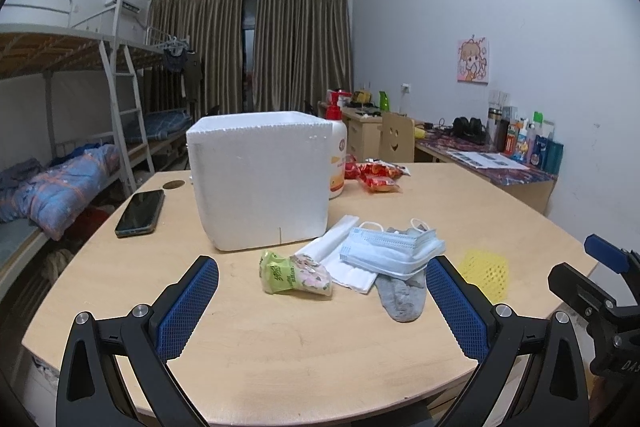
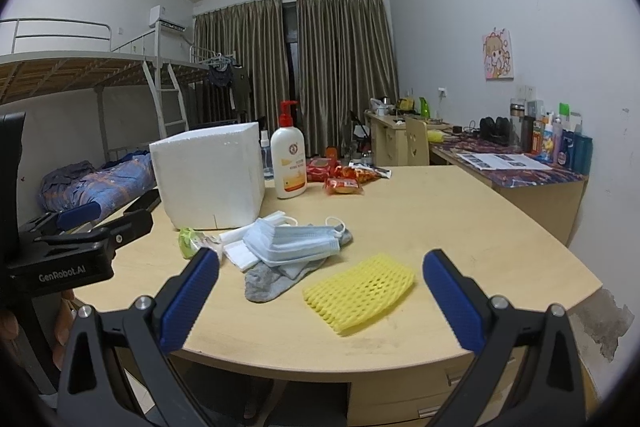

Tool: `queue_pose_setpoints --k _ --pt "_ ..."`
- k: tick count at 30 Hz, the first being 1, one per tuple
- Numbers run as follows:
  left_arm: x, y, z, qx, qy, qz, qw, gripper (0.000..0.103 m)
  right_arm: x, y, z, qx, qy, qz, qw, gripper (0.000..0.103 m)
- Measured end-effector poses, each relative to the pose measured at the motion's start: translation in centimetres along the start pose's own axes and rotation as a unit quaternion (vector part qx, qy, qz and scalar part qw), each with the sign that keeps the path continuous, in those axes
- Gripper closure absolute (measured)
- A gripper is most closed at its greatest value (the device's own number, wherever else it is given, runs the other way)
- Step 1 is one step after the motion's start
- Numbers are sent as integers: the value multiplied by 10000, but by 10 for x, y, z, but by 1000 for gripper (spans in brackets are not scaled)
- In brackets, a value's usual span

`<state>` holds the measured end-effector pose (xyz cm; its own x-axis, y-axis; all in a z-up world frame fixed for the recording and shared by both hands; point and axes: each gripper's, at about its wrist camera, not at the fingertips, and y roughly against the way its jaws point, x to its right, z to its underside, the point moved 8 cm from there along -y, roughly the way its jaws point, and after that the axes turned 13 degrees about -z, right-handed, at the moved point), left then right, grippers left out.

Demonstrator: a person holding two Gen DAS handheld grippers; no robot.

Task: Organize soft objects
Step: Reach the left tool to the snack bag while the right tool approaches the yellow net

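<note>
Left gripper (image 1: 322, 291) spread wide, right gripper (image 2: 320, 287) spread wide — both empty above table (image 2: 460, 211) near edge, masks (image 1: 390, 247) on sock (image 1: 400, 297), yellow foam net (image 2: 360, 291) apart, foam box (image 1: 260, 179) behind.

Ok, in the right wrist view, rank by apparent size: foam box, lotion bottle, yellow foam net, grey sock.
1. Foam box, clearly largest.
2. Yellow foam net, though it lies nearest the camera.
3. Lotion bottle and grey sock look alike; the sock is partly covered, so unranked.
</note>
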<state>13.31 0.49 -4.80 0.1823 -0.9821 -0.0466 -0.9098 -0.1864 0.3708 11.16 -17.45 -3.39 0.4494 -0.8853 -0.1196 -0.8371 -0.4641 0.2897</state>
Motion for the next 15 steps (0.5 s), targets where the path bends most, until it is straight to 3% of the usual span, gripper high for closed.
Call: queue_pose_setpoints --k 15 --pt "1 -49 10 -273 -248 -89 9993 0 20 -41 15 -509 -136 6 9986 0"
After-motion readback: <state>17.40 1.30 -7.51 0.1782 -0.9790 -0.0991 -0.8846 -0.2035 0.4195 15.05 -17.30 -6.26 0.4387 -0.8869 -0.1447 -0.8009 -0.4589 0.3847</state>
